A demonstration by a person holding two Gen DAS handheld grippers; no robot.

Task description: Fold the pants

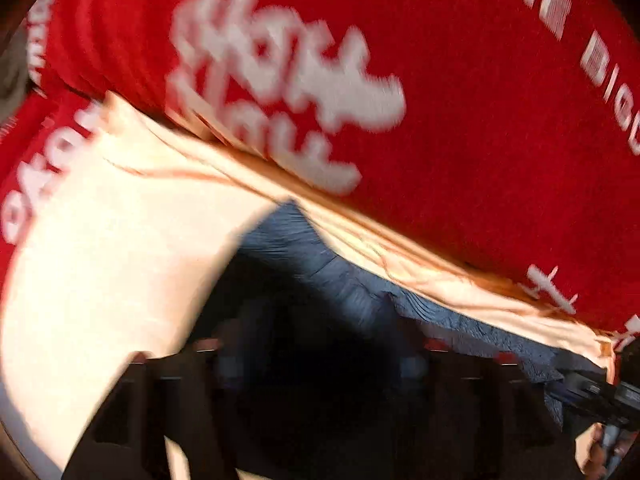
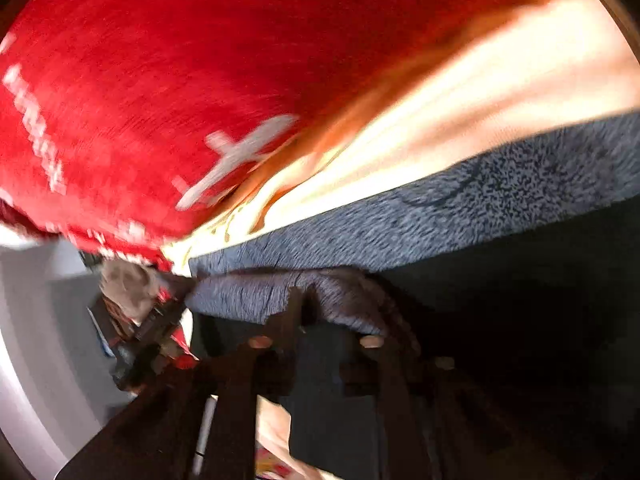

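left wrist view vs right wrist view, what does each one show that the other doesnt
Only the left wrist view shows the large white lettering on the red cloth. Only the right wrist view shows a grey fabric fold bunched at the right gripper, plus a pale grey surface. Both show the red cloth, cream fabric and grey-blue pants.

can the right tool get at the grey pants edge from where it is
Probably yes: the right tool sits right at the folded edge of the grey pants, with nothing visibly between them, though blur hides actual contact.

It looked like a home bedroom: a red printed blanket [image 1: 460, 128] lay over a cream sheet [image 1: 100, 240].
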